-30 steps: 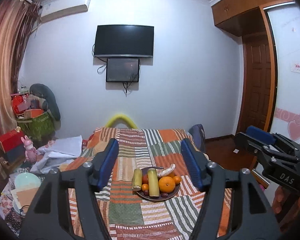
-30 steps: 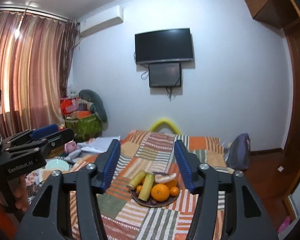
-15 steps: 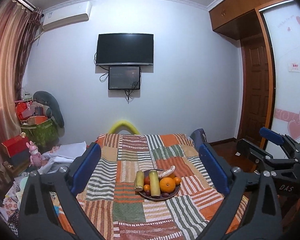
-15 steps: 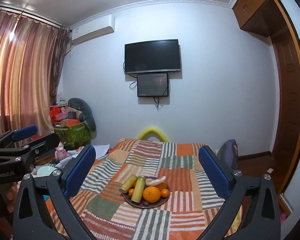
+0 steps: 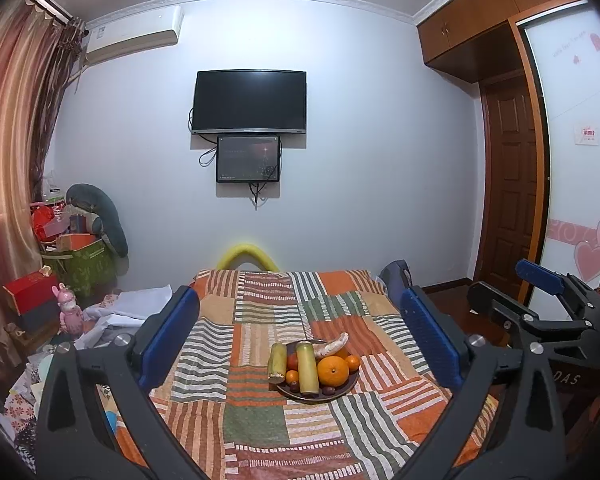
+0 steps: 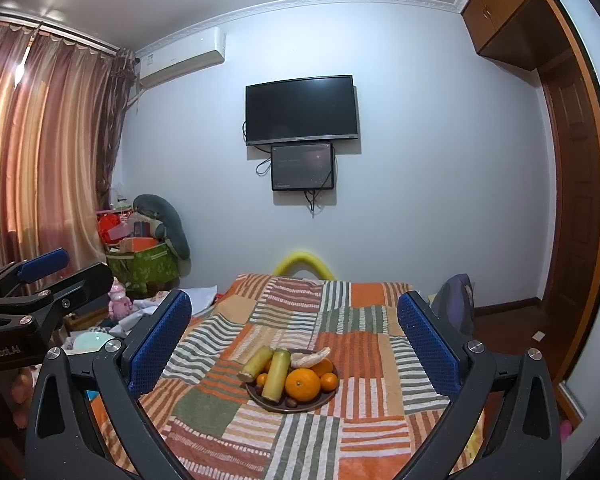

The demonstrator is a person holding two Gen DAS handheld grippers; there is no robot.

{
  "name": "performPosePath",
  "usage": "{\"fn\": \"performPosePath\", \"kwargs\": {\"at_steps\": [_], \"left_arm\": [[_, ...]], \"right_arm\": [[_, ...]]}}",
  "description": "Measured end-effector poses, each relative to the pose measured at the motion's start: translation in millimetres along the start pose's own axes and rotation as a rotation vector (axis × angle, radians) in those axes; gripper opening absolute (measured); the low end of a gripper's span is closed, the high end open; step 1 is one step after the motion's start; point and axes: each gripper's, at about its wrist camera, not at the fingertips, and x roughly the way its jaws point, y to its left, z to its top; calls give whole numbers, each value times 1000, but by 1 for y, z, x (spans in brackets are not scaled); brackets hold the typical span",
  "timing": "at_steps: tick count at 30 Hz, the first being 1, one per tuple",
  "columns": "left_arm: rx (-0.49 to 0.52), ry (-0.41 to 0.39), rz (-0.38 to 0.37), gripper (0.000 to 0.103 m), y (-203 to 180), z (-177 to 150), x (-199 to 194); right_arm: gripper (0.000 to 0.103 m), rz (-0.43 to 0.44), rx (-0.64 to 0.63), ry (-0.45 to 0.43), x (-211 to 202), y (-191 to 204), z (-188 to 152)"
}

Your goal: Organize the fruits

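A dark plate (image 5: 342, 391) (image 6: 318, 402) of fruit sits on the patchwork bedspread (image 5: 260, 420) (image 6: 364, 360). It holds a large orange (image 5: 332, 371) (image 6: 302, 385), two yellow-green sugarcane pieces (image 5: 307, 367) (image 6: 276, 374), a pale banana-like piece (image 5: 332, 345) (image 6: 310, 358) and small oranges and dark fruits. My left gripper (image 5: 300, 340) is open and empty, well short of the plate. My right gripper (image 6: 294, 340) is open and empty too, at a similar distance. Each gripper shows at the edge of the other's view.
The bed runs to the far wall, under a TV (image 5: 249, 101) and a smaller screen. Boxes, a green bag (image 5: 86, 266) and toys crowd the floor at the left. A dark backpack (image 6: 456, 306) leans by the bed's right side, near a wooden door (image 5: 510, 184).
Both grippers have opened wide from a narrower gap. Both cameras have tilted or risen, so the bed and plate sit lower and farther in view.
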Motion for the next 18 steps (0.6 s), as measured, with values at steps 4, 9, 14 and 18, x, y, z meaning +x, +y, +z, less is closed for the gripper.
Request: {"fn": "performPosePath", "kwargs": {"at_steps": [4,9,14,18], "left_arm": [[-2,1,-2,102,0,0,1],[-3,5,-6,102,-1,-1,2],[-6,5,-8,102,-2,-1,2],[-8,8,-12,102,-3,-1,3]], "right_arm": [[103,0,9,4,-1,-1,1],[103,-4,11,2,-2,-2,1],[103,-5,9,3,-4,-2,2],[103,-8,2,0,-5,-1,3]]}}
